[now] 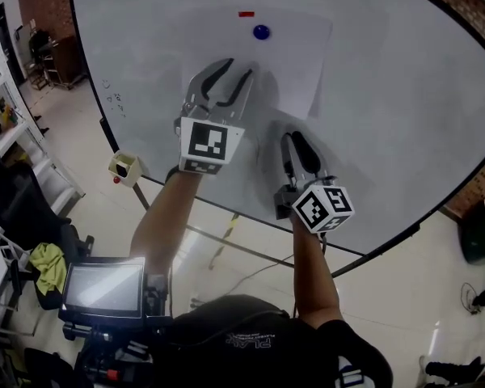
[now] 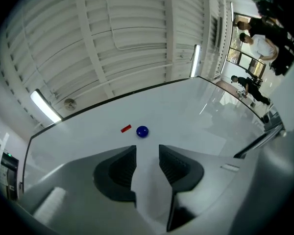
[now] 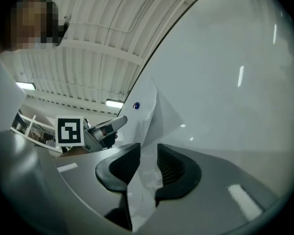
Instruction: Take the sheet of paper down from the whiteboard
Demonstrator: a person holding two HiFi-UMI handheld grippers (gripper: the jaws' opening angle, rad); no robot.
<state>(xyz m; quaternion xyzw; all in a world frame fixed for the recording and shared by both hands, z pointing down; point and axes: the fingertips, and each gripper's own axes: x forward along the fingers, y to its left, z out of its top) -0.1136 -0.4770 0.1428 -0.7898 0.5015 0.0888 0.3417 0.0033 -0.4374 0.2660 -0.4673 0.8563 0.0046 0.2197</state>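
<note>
Left forearm [image 1: 163,217]: raised, stretched toward the whiteboard.
Right forearm [image 1: 311,265]: raised alongside, lower in the head view.
Left tongs [image 1: 237,68]: parted, nothing pinched; tips over the sheet's lower left part.
Right tongs [image 1: 293,137]: parted, nothing pinched; tips just below the sheet's lower right corner.
Sheet of paper [image 1: 283,55]: on whiteboard [image 1: 388,95], top edge under blue magnet [image 1: 261,31].
Red strip [image 1: 246,13]: just above the magnet.

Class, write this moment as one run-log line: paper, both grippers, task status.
paper: on whiteboard under blue magnet | left gripper: open, over paper | right gripper: open, near paper's lower corner | status: not taken down
</note>
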